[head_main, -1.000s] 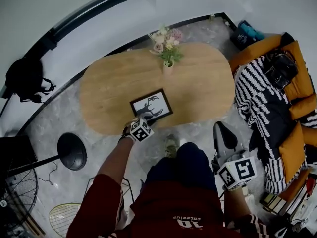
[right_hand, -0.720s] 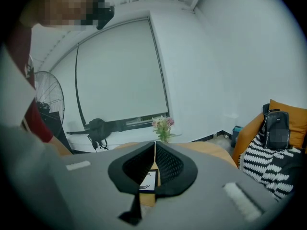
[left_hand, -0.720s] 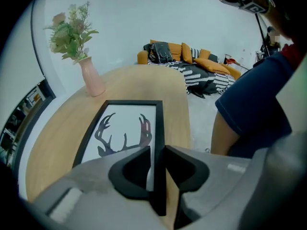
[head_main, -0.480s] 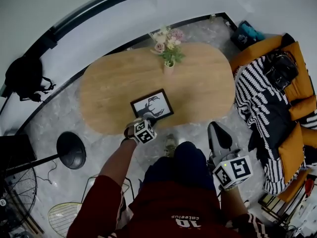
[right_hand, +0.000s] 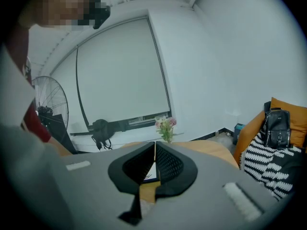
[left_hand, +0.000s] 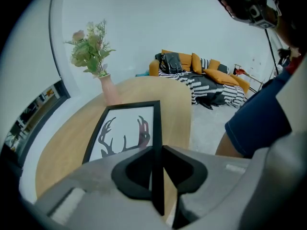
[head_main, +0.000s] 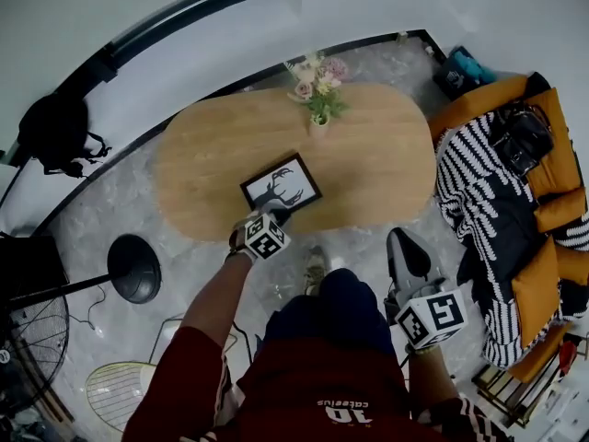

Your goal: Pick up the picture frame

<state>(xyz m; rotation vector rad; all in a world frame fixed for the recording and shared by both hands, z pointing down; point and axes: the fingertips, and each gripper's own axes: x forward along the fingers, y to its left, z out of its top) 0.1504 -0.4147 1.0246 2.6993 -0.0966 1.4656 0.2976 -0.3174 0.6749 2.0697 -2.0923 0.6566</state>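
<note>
The table (head_main: 368, 164) spreads ahead of the left gripper (left_hand: 157, 152), its edge just under the jaws. The picture frame (head_main: 281, 184) reaches forward from that gripper, its near rim clamped in jaws that have just been closing. Lift straight and level so the thin rim cannot slip. The flower vase (head_main: 316, 122) stands well beyond. The right gripper (right_hand: 154, 147) hangs aside, jaws together on nothing.

The picture frame (head_main: 281, 185) is placed at the counter's (head_main: 386, 164) near edge — its near rim gripped between the left gripper's (head_main: 272, 214) jaws. 1 vase of flowers (head_main: 316, 95) is set behind it, at the far edge. The sofa (head_main: 515, 201) is found right of the counter — the right gripper (head_main: 405, 247) before it.
</note>
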